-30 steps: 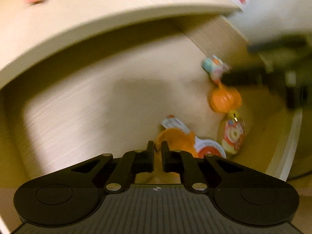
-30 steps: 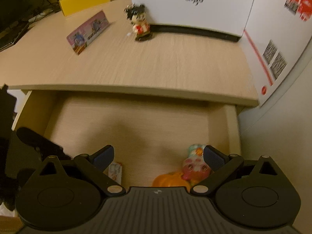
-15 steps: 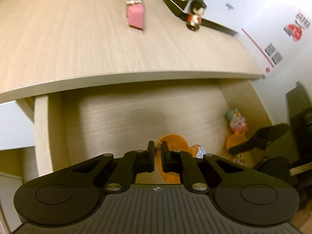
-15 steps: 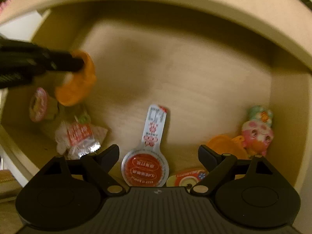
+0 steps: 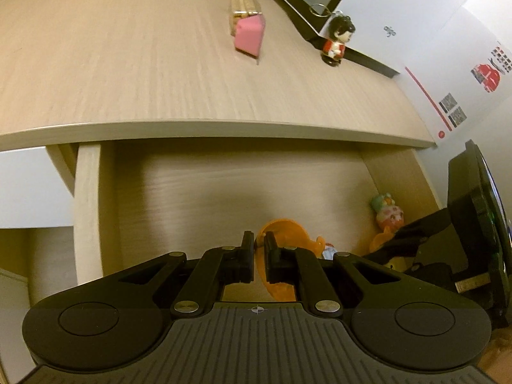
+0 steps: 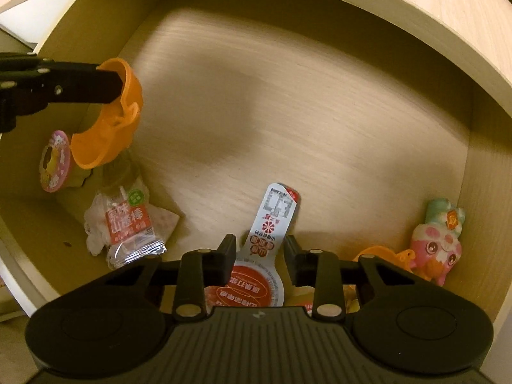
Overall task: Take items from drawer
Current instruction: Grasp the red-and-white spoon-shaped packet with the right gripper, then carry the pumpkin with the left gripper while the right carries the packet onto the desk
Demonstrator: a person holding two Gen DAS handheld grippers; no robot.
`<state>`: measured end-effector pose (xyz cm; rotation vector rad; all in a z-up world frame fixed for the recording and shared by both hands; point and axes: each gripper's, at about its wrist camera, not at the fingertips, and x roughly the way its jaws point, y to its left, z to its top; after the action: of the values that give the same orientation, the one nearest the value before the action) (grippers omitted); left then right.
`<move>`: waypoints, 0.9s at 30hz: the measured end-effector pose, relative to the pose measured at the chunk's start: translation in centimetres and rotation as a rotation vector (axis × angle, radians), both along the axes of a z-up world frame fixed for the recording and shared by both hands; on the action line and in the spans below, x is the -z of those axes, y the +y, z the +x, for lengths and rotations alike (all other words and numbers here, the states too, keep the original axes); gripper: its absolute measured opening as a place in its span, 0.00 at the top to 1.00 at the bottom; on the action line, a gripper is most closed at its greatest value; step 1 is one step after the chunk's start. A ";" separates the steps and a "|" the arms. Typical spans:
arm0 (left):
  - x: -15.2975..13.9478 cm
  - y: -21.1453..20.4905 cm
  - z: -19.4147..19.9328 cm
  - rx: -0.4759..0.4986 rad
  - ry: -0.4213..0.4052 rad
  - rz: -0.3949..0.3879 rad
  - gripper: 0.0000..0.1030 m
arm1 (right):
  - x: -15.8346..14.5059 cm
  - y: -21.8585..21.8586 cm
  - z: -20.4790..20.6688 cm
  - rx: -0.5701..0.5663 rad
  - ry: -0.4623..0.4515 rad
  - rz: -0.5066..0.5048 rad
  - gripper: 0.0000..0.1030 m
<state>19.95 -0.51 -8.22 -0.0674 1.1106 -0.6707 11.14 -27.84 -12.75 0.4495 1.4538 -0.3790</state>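
Observation:
The drawer (image 6: 486, 208) stands pulled out under the desk top (image 5: 128, 64). My left gripper (image 5: 259, 249) is shut on the rim of an orange plastic cup (image 5: 284, 233) and holds it above the drawer floor. The right wrist view shows that cup (image 6: 108, 124) hanging at the left. My right gripper (image 6: 259, 249) points straight down into the drawer, its jaws closing. A white packet with a round red end (image 6: 272, 220) lies between its fingers. The left finger (image 6: 228, 252) still stands a little off the packet.
A pink and green toy figure (image 6: 438, 243) and another orange piece (image 6: 384, 256) sit in the drawer's right corner. A clear wrapper with a red label (image 6: 128, 220) and a round pink-lidded cup (image 6: 54, 160) lie at the left. A pink box (image 5: 249, 35) and a small figurine (image 5: 336, 43) stand on the desk.
My right gripper has dropped into the drawer and its jaws have narrowed around the white packet. The left gripper lifted the orange cup off the floor, then held still.

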 end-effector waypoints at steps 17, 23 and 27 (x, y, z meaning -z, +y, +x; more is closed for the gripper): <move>0.8 -0.3 0.0 0.000 0.031 0.002 0.92 | 1.0 0.3 0.7 -0.044 0.063 0.015 0.42; 0.7 -0.2 -0.5 0.010 0.037 0.014 0.92 | 0.1 -0.3 1.5 -0.014 0.012 -0.030 0.42; 0.4 0.0 -1.1 0.029 0.029 0.028 0.92 | -0.8 -0.5 1.9 0.017 -0.031 -0.052 0.42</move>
<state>18.81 -0.54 -8.59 -0.0373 1.1505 -0.6824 13.09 -28.32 -11.94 0.4240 1.4080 -0.4210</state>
